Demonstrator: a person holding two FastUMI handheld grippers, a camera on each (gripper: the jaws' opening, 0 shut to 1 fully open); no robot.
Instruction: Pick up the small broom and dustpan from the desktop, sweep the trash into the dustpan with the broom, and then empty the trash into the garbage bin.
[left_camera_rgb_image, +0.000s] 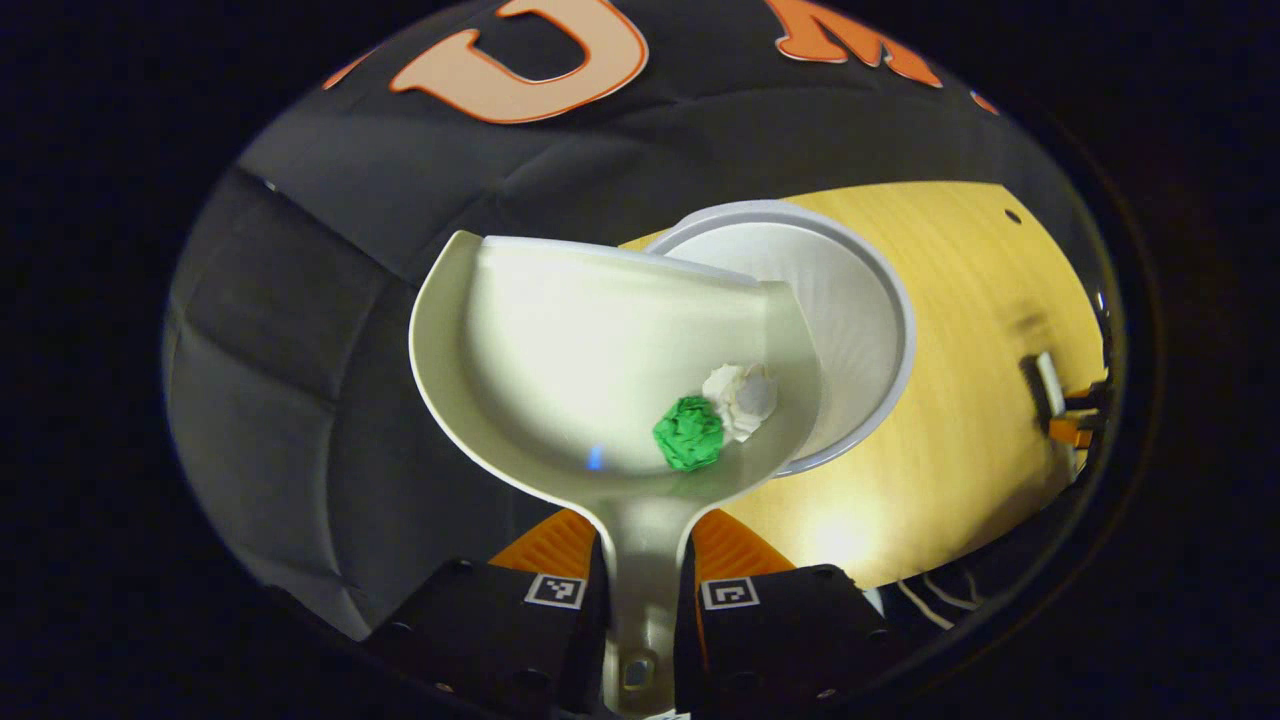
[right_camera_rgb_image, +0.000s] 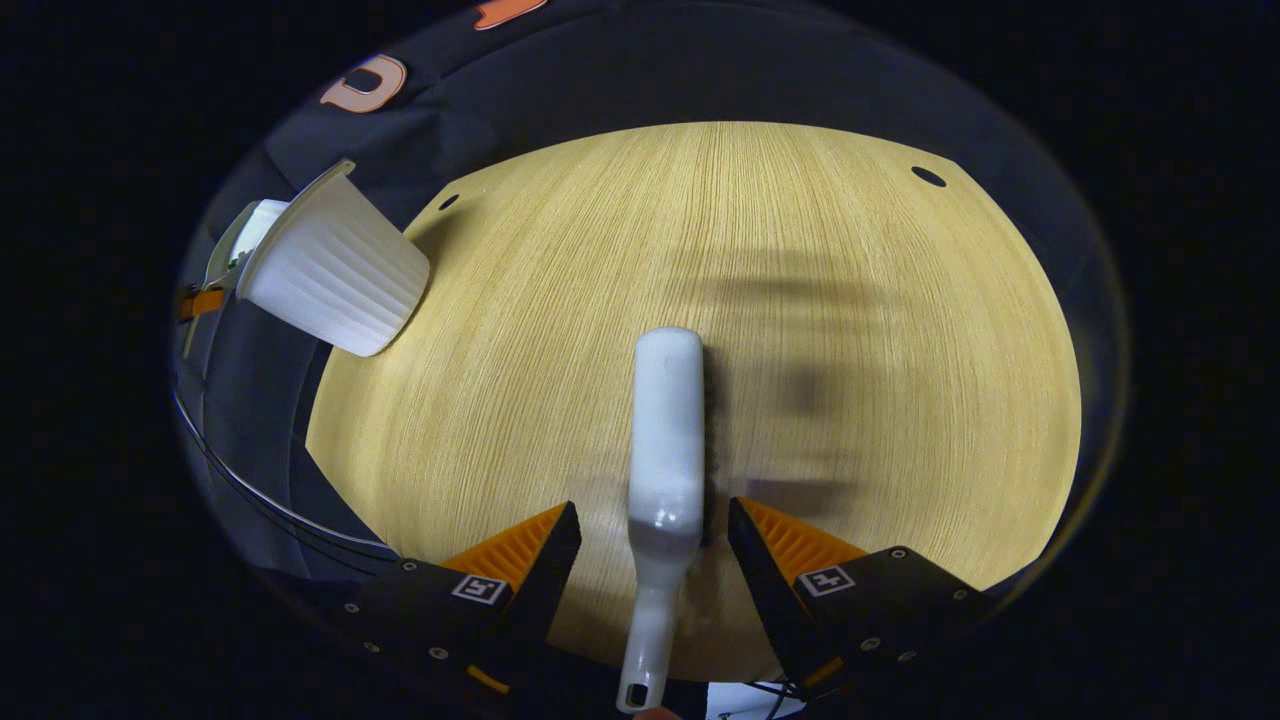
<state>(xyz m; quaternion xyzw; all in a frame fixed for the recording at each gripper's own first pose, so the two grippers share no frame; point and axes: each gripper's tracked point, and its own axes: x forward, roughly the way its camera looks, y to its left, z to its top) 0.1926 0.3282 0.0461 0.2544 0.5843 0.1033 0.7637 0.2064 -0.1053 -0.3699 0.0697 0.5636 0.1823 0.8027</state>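
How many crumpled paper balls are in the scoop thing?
2. A green paper ball and a white paper ball lie touching, side by side, in the dustpan near its handle end. None seems hidden.

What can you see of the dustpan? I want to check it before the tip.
The dustpan is a pale, glossy, plastic-looking scoop with a raised curved wall and a straight front lip. Its narrow handle runs down between the left tool's fingers, which clamp it. Held above the white bin, it carries a green wad and a white wad.
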